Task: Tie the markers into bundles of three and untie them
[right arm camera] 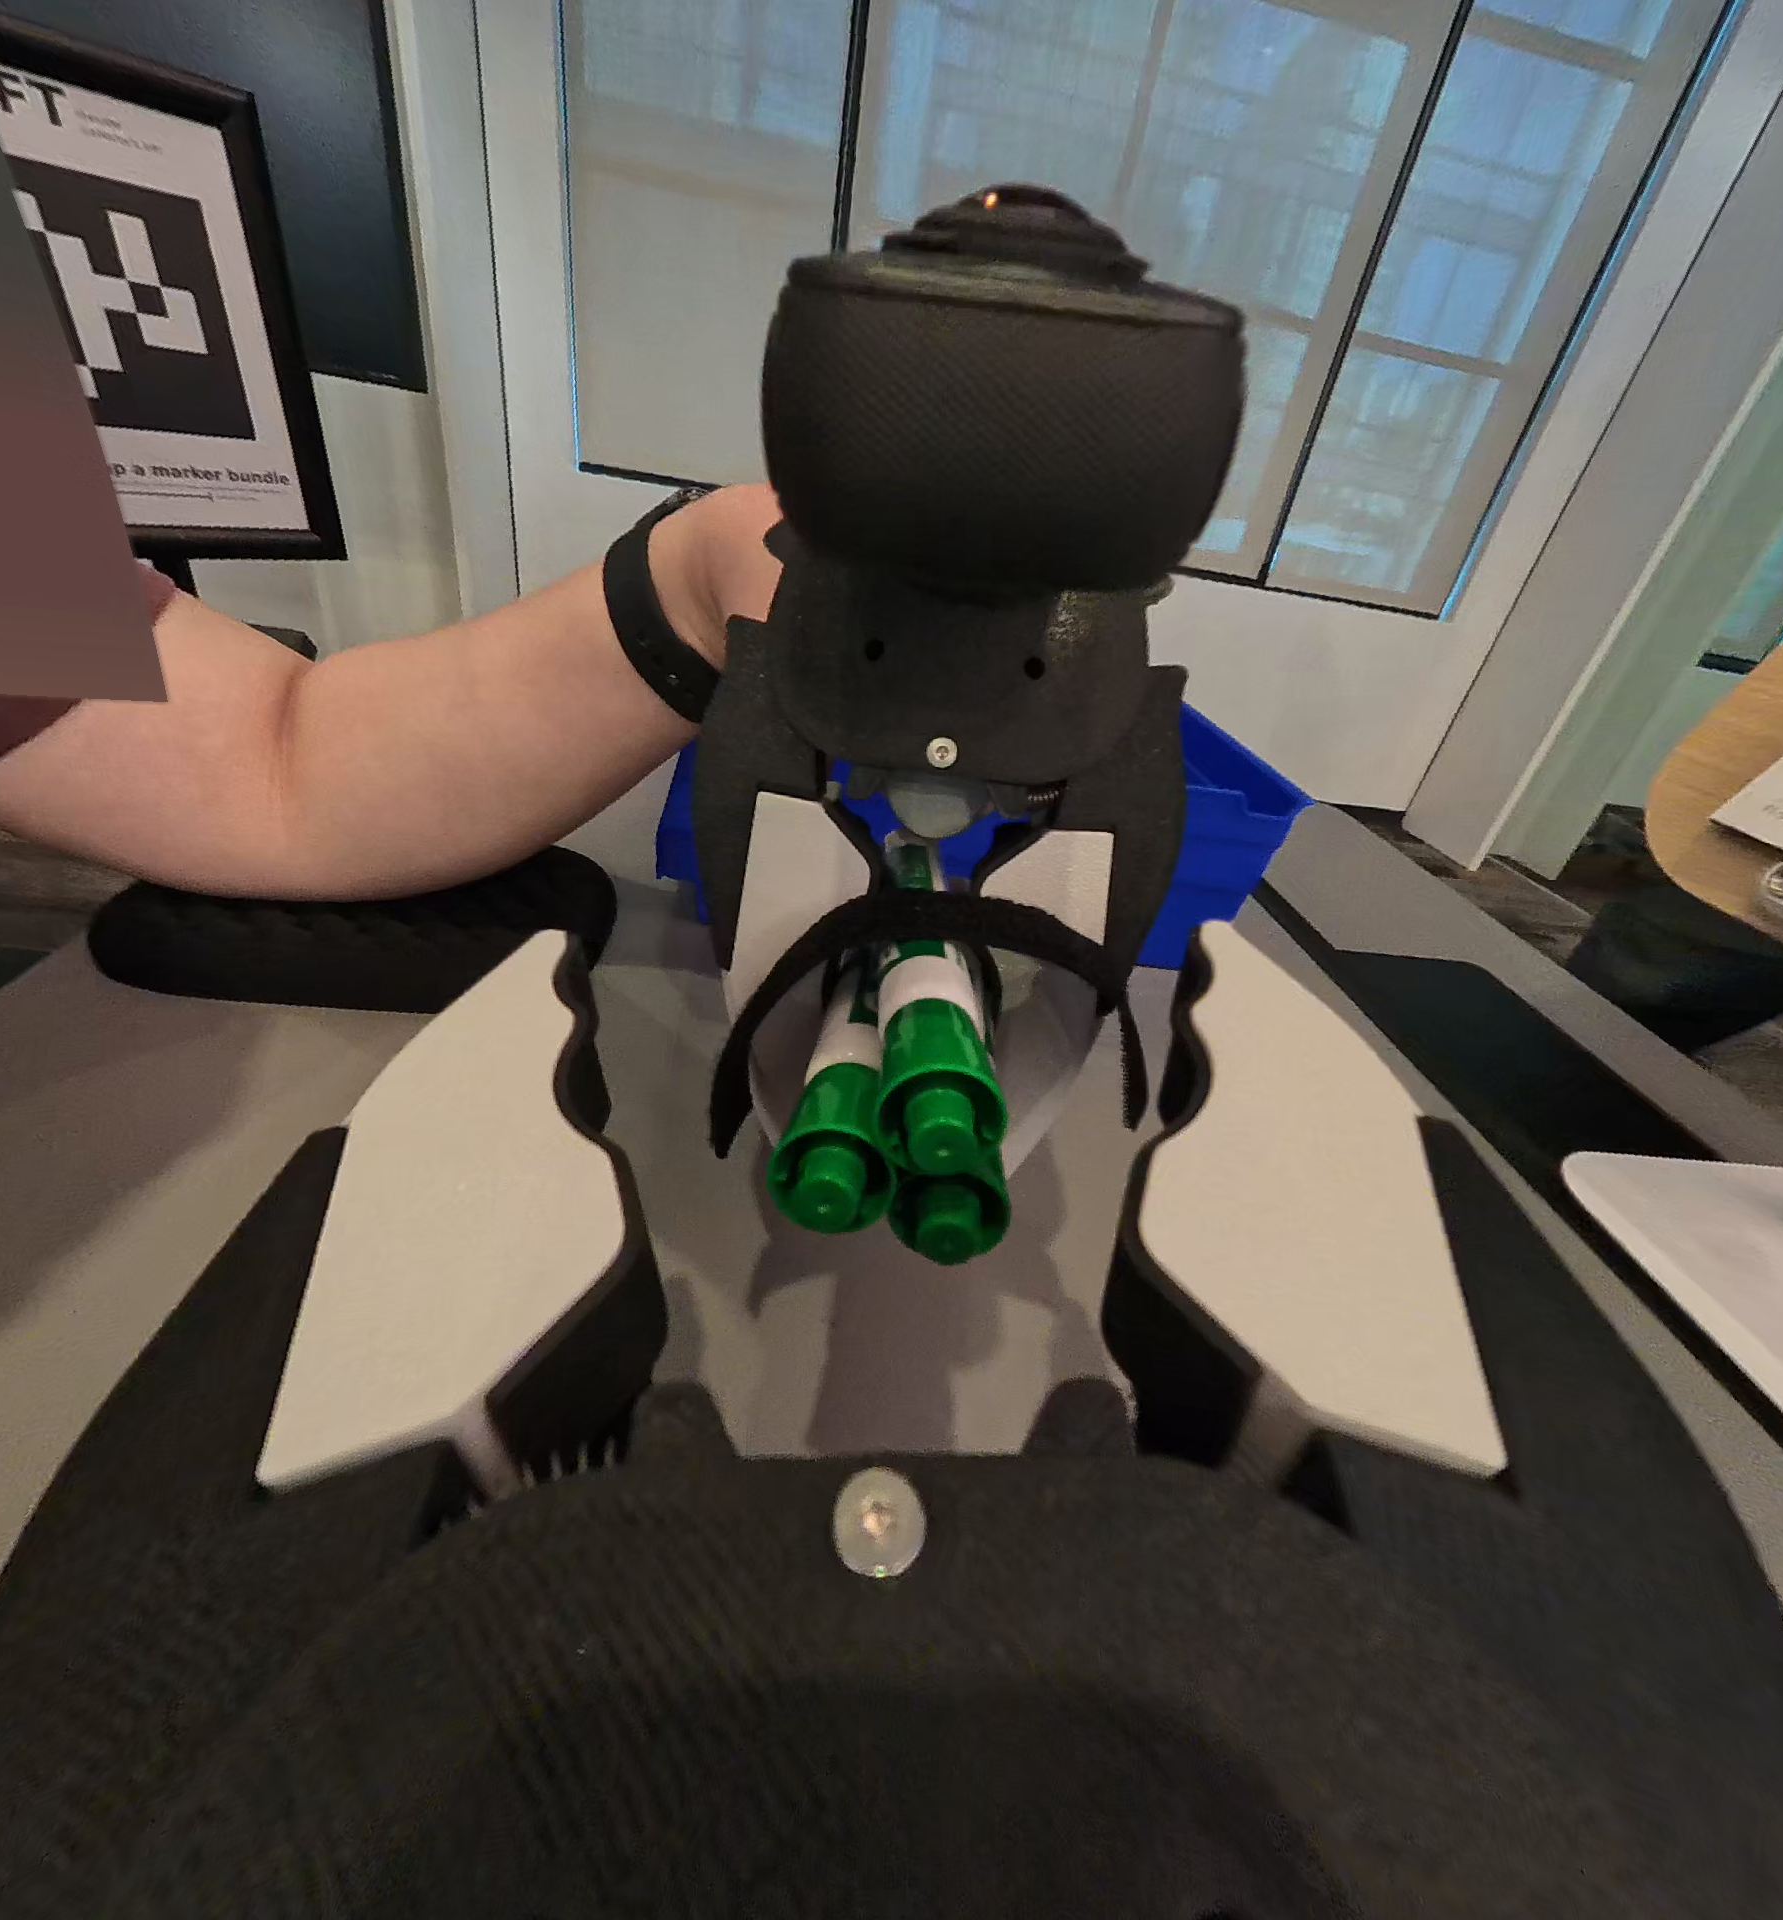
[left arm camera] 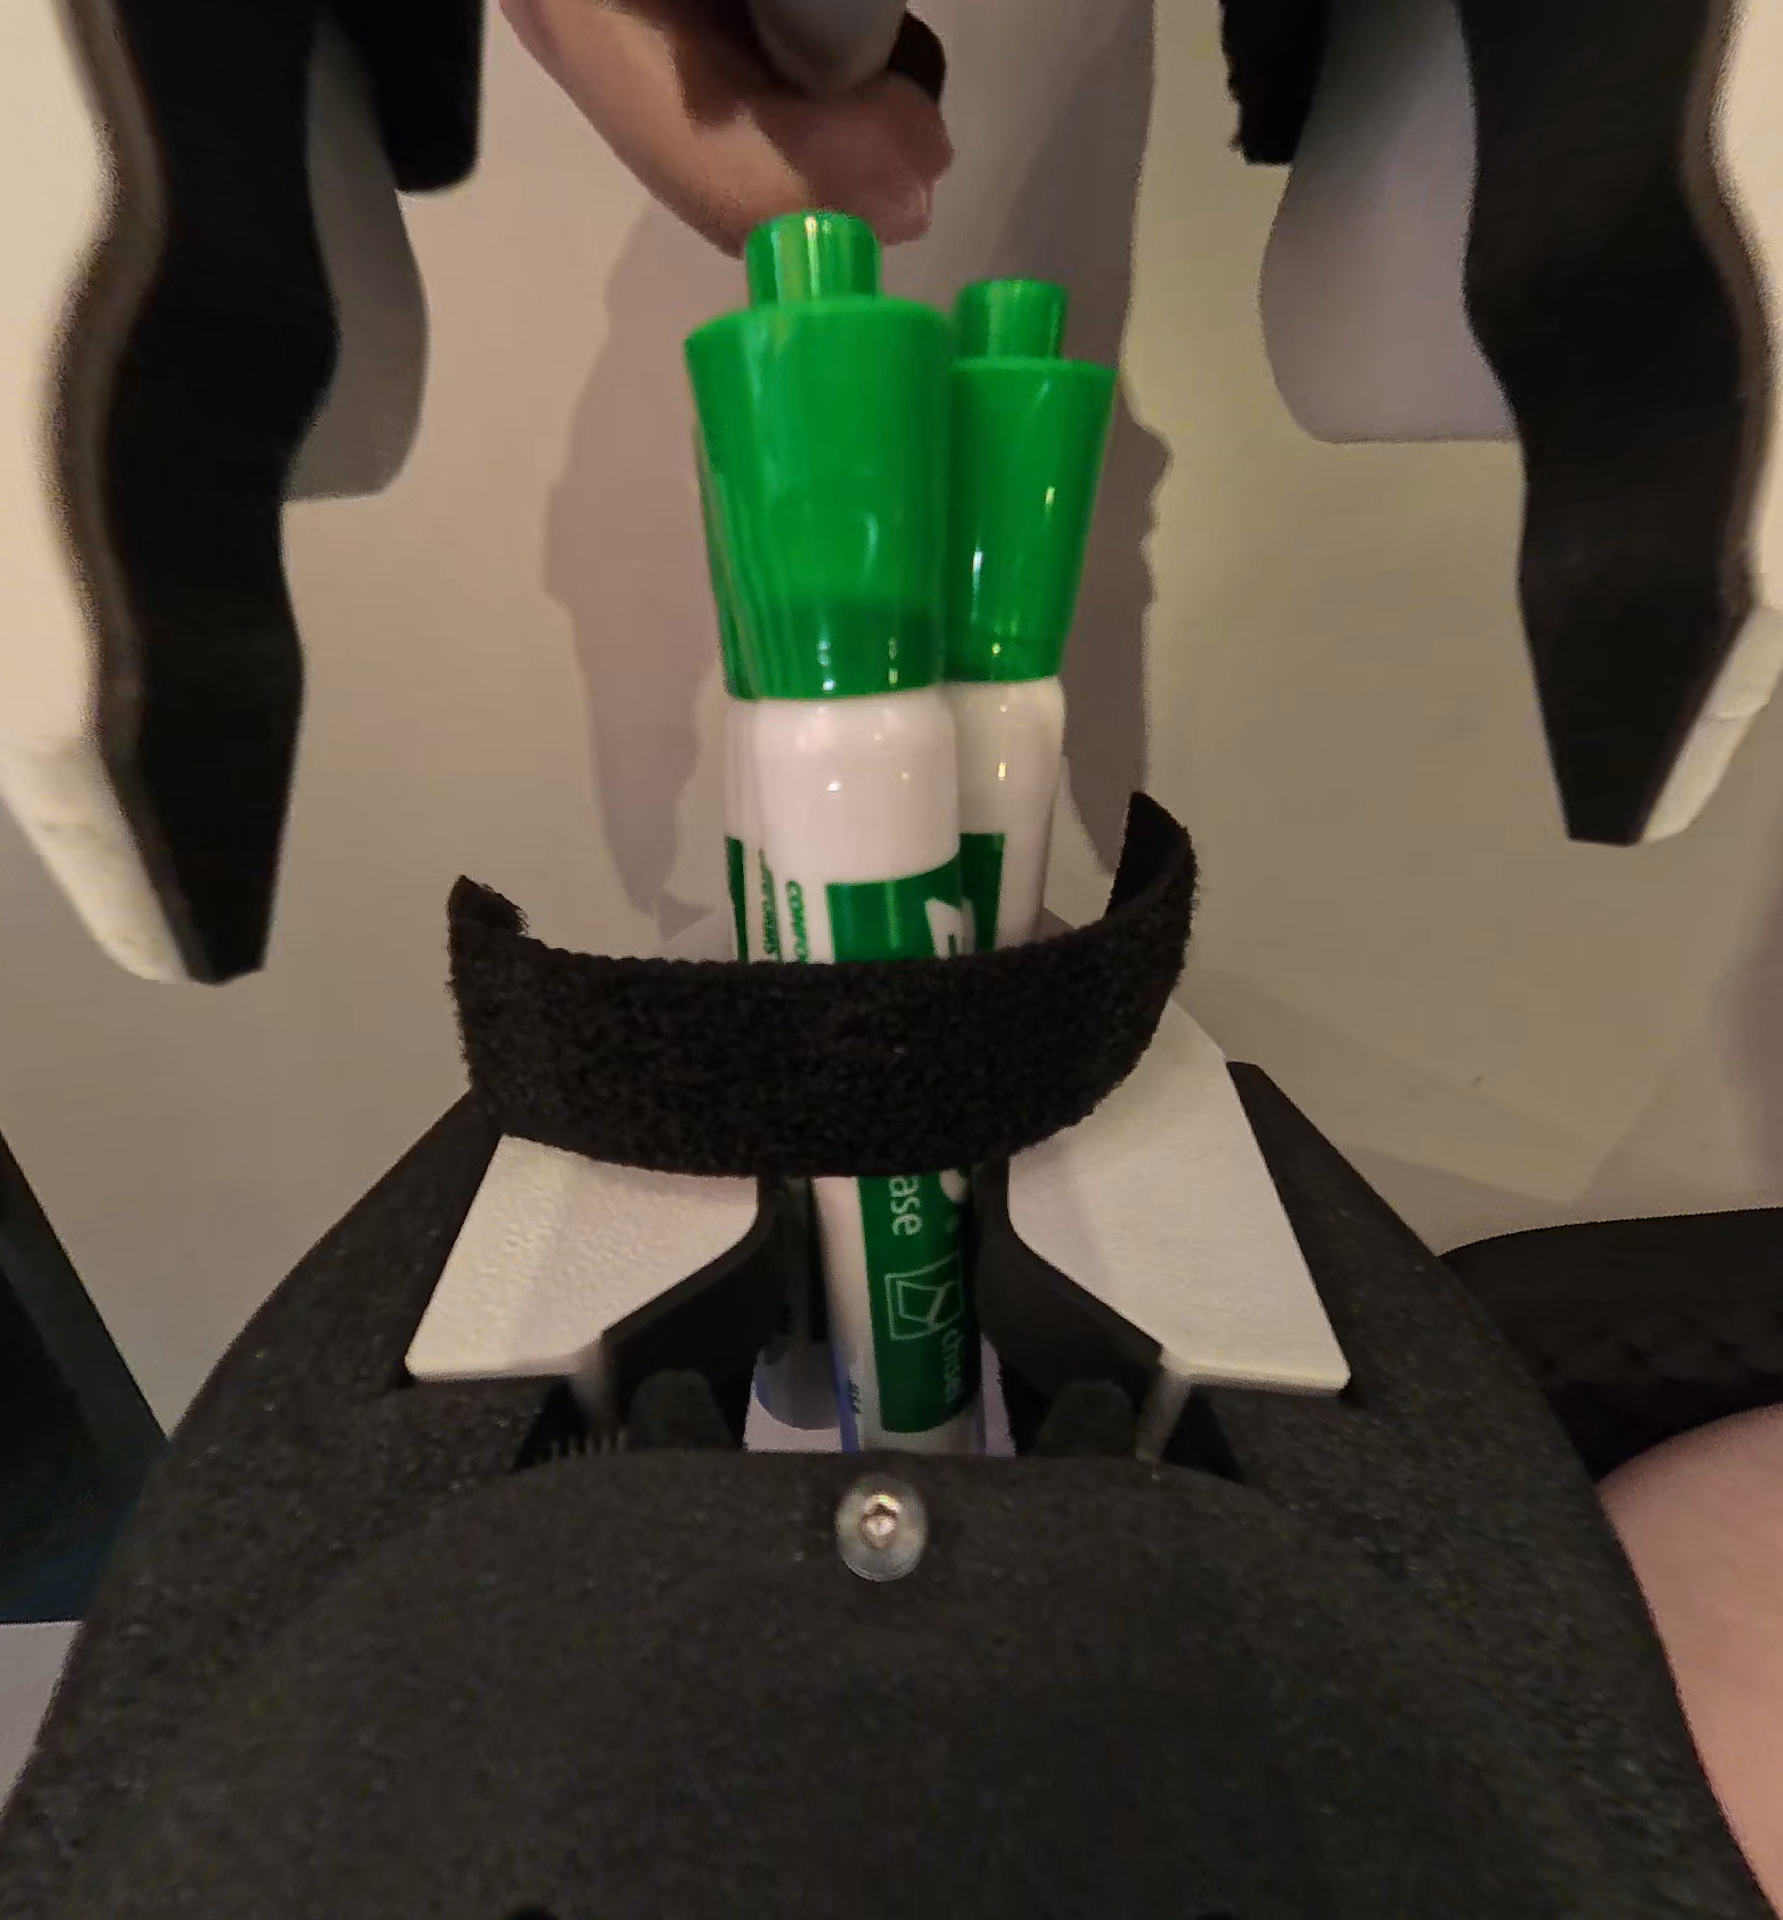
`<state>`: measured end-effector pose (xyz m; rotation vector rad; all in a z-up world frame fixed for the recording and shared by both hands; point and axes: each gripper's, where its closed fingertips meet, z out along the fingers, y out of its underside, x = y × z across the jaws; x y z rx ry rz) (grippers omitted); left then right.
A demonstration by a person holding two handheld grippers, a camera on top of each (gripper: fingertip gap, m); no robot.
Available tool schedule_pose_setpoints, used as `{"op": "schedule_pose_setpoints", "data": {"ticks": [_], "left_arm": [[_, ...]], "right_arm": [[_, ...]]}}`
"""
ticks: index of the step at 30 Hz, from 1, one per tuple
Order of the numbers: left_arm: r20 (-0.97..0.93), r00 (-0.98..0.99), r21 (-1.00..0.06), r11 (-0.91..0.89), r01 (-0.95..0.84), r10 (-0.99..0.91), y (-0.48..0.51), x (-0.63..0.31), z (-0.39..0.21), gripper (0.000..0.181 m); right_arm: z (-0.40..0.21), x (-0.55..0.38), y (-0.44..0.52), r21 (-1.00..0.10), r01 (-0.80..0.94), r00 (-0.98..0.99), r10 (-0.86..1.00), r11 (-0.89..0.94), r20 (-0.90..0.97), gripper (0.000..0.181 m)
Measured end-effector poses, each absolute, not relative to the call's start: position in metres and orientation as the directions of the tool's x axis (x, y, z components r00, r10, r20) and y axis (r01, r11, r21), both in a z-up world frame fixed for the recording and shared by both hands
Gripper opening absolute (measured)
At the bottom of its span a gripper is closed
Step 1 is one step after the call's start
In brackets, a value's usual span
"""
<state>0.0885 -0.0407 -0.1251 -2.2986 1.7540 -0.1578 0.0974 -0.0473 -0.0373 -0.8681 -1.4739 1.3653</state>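
Observation:
Three green-capped white markers [left arm camera: 825, 499] stick out of my left gripper [left arm camera: 892, 966], which is shut on their barrels. In the right wrist view the marker caps [right arm camera: 908, 1143] point toward the camera. A black hook-and-loop strap [left arm camera: 825, 1049] lies loosely across the markers and the left fingers. Its ends hang down on both sides in the right wrist view [right arm camera: 928, 920]. My right gripper [right arm camera: 879, 951] is open and empty, facing the left one. Its fingers [left arm camera: 191, 623] stand wide on either side of the marker caps without touching them.
A blue bin [right arm camera: 1230, 852] stands behind the left gripper on the grey table [right arm camera: 87, 1143]. A black wrist pad [right arm camera: 347, 956] lies under the person's forearm [right arm camera: 399, 748]. A framed sign [right arm camera: 139, 312] is at back left. A white tray [right arm camera: 1718, 1247] is at the right. Spacing between my two grippers at the tips: around 8 centimetres.

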Motion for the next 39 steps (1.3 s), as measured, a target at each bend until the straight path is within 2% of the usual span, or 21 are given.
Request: {"op": "schedule_pose_setpoints", "data": {"ticks": [8,18,33,39], "left_arm": [[-0.064,0.268,-0.256,-0.244,-0.935,-0.961,-0.041,0.090,-0.125,0.041],[-0.067,0.270,-0.269,-0.243,-0.932,-0.961,-0.041,0.092,-0.123,0.040],[-0.072,0.272,-0.255,-0.246,-0.935,-0.960,-0.040,0.091,-0.124,0.041],[-0.078,0.275,-0.248,-0.249,-0.936,-0.958,-0.039,0.089,-0.125,0.041]], "right_arm": [[-0.042,0.093,-0.044,-0.994,-0.068,-0.334,0.937,0.085,0.102,0.102],[-0.049,0.090,-0.049,-0.992,-0.048,-0.346,0.930,0.117,0.126,0.097],[-0.054,0.087,-0.046,-0.996,-0.006,-0.332,0.940,0.087,0.084,0.074],[-0.059,0.088,-0.043,-0.998,0.025,-0.345,0.938,0.053,0.042,0.069]]}}
